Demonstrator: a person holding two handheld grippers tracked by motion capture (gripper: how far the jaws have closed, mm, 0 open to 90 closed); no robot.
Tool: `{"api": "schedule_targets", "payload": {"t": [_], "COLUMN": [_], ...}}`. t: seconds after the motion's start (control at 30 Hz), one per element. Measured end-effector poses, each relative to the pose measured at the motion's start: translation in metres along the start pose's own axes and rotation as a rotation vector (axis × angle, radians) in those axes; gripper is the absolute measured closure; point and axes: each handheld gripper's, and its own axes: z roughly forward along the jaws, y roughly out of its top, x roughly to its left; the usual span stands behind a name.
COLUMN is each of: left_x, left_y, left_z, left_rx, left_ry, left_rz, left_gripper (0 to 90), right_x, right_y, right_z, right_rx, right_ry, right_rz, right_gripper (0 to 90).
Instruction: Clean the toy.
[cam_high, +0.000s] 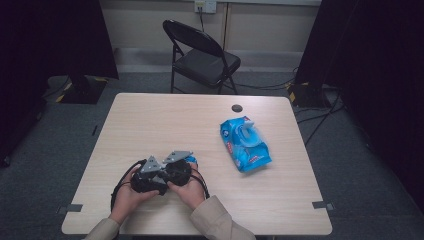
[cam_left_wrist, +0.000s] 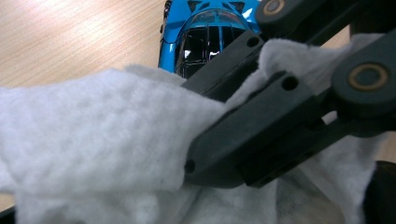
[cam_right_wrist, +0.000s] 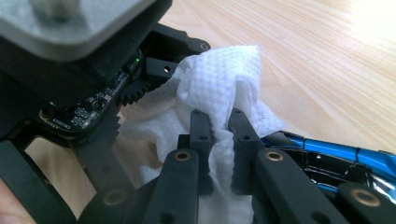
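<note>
A white wipe (cam_right_wrist: 219, 79) is pinched between the pads of my right gripper (cam_right_wrist: 219, 114), which is shut on it. In the left gripper view the same wipe (cam_left_wrist: 93, 135) drapes across the front, and the right gripper (cam_left_wrist: 191, 126) reaches in from the right. Just beyond lies a blue toy car (cam_left_wrist: 210, 28), which also shows under the right jaws (cam_right_wrist: 336, 154). The left gripper (cam_right_wrist: 84, 74) sits close beside the wipe, and the cloth hides its pads. In the high view both hands hold the left gripper (cam_high: 152, 176) and the right gripper (cam_high: 181, 167) together, near the car (cam_high: 192, 160).
A blue pack of wet wipes (cam_high: 245, 144) lies right of centre on the wooden table (cam_high: 165, 120). A small dark disc (cam_high: 237, 108) sits near the far edge. A black folding chair (cam_high: 202, 57) stands behind the table. Cables run over the floor at the right.
</note>
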Motion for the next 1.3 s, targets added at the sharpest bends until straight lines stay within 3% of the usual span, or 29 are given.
{"api": "schedule_targets", "payload": {"t": [0.13,0.27,0.4,0.73,1.3], "left_x": [0.0,0.0,0.0,0.0,0.0], "left_y": [0.0,0.0,0.0,0.0,0.0], "left_z": [0.0,0.0,0.0,0.0,0.0], "left_rx": [0.0,0.0,0.003,0.004,0.003], "left_ry": [0.001,0.0,0.0,0.001,-0.002], "left_rz": [0.001,0.001,0.005,0.005,0.001], "left_gripper": [24.3,24.3,24.3,24.3,24.3], "right_x": [0.001,-0.002,-0.016,-0.018,-0.038], "right_y": [0.0,0.0,-0.003,-0.003,-0.006], "right_z": [-0.001,-0.002,-0.009,-0.011,-0.022], "right_rx": [0.002,-0.002,-0.015,-0.018,-0.053], "right_ry": [-0.005,-0.015,-0.028,-0.044,-0.091], "right_rz": [-0.028,-0.022,0.011,-0.013,0.045], "right_gripper": [83.6,84.0,84.2,84.4,84.1]}}
